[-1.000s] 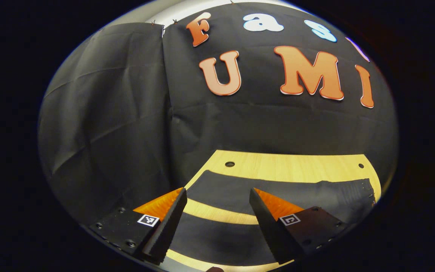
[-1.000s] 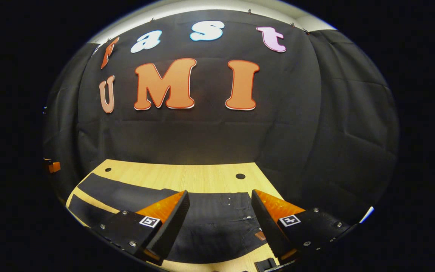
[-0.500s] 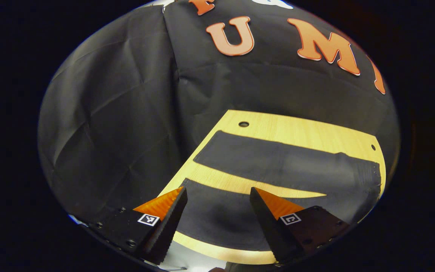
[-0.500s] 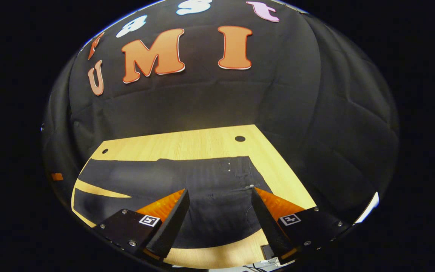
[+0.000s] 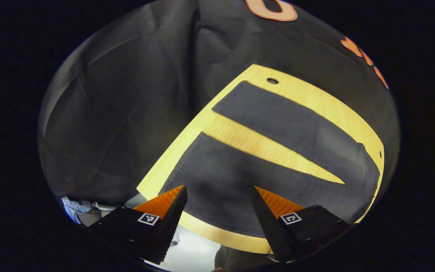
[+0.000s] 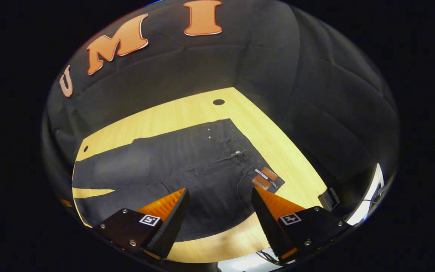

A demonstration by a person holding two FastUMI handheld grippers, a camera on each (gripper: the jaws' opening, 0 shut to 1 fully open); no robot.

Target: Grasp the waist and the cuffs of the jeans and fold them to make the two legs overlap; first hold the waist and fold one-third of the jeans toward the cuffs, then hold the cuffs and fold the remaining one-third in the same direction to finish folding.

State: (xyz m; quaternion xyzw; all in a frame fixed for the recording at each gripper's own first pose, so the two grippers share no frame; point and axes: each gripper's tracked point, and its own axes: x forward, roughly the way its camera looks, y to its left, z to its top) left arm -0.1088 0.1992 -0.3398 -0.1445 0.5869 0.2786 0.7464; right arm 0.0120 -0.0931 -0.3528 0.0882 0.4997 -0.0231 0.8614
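Jeans (image 6: 187, 166): flat on the wooden table (image 6: 278, 143), legs spread apart. My left gripper (image 5: 217, 204) and right gripper (image 6: 219, 207): jaws wide, empty, above. Step: leg-overlap fold, ungrasped. Next: descend, pinch near cuff and waist.

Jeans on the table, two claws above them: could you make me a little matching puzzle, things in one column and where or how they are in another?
Things:
1. jeans
2. leather patch
3. left claw
4. table

States:
a. open, above the nearer trouser leg
b. pale wood, with round holes near its far corners
c. at the waistband
d. spread flat, legs apart in a V

Pairs: 1-d, 2-c, 3-a, 4-b
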